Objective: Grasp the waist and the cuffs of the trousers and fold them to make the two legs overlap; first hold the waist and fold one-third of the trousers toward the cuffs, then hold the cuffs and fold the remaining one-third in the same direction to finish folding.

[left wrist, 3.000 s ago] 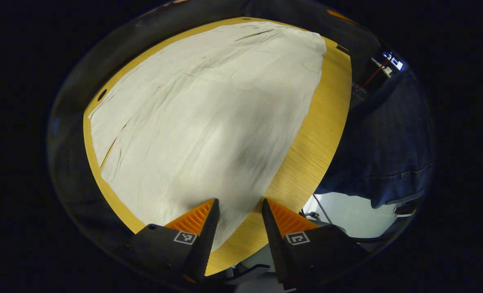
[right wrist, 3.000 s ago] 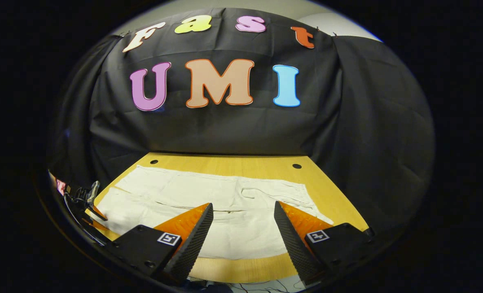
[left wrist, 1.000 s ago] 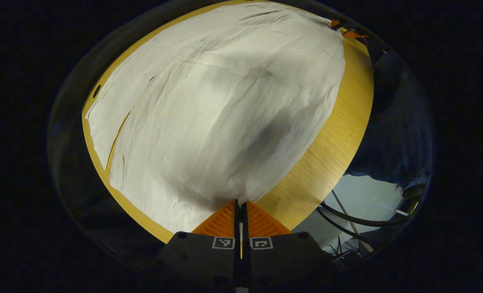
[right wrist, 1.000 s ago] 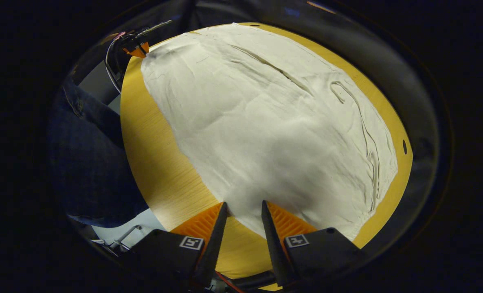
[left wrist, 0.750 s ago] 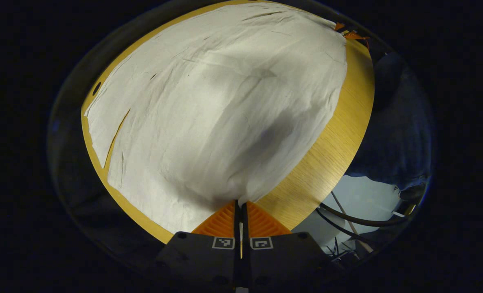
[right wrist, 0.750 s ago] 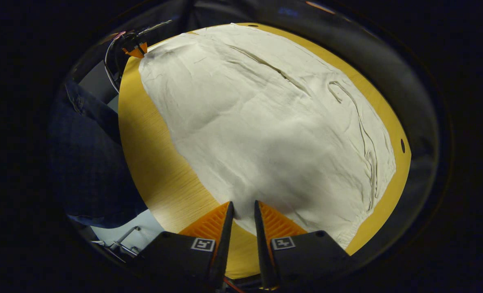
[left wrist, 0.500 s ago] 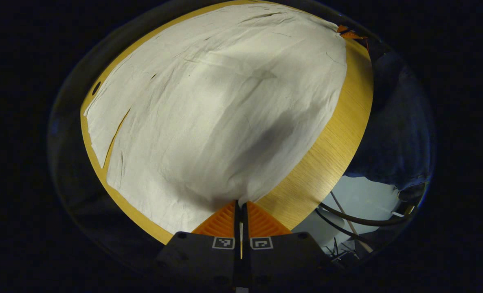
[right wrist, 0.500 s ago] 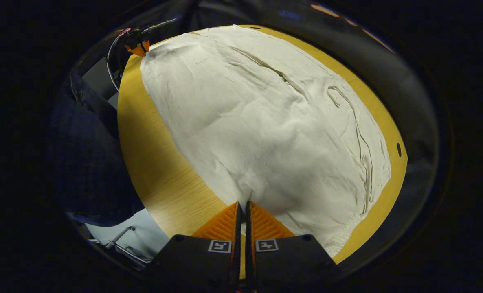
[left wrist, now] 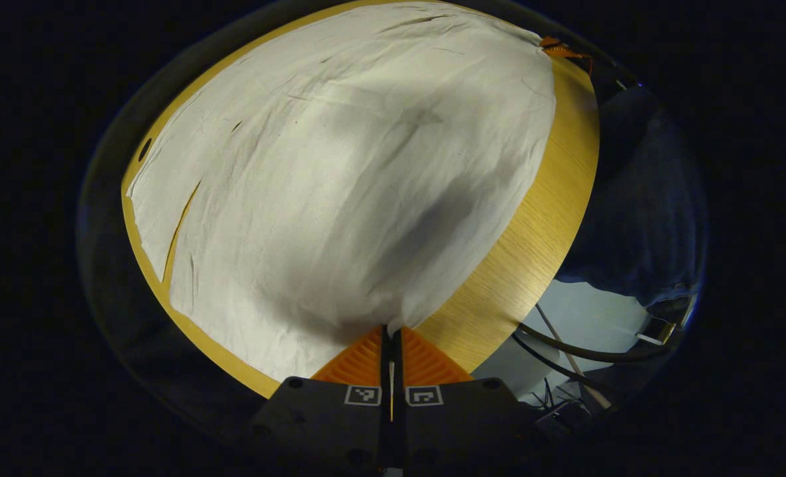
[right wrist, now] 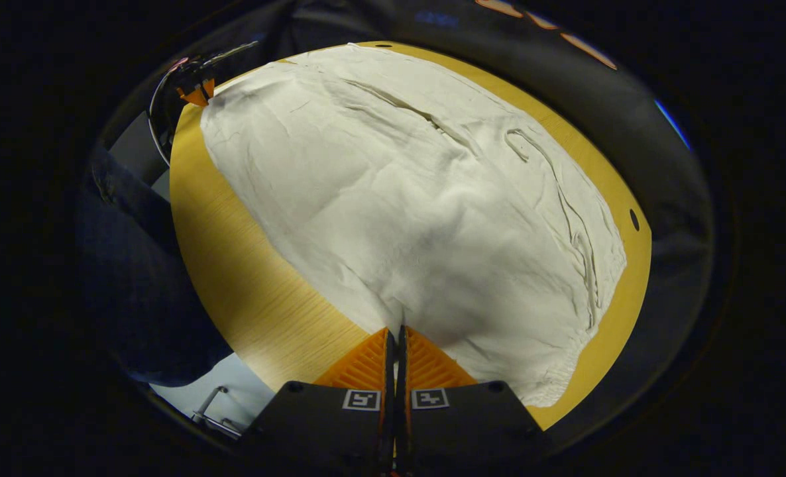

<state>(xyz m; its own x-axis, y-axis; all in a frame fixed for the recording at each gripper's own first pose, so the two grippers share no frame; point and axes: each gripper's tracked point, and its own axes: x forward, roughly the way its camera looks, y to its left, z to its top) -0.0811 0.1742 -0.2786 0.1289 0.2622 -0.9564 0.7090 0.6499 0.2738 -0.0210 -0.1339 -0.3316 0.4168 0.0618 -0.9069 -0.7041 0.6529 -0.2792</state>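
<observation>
The wooden surface (left wrist: 532, 218) carries the pale trousers (left wrist: 340, 172), spread flat across most of it. The left claw (left wrist: 391, 334) is pinched closed on the trousers' near edge at one end, and the right claw (right wrist: 396, 334) is clamped on that edge at the other end.

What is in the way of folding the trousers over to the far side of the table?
Nothing visible. Both the left gripper and the right gripper are shut on the near edge of the trousers, and the cloth ahead lies bare on the table.
</observation>
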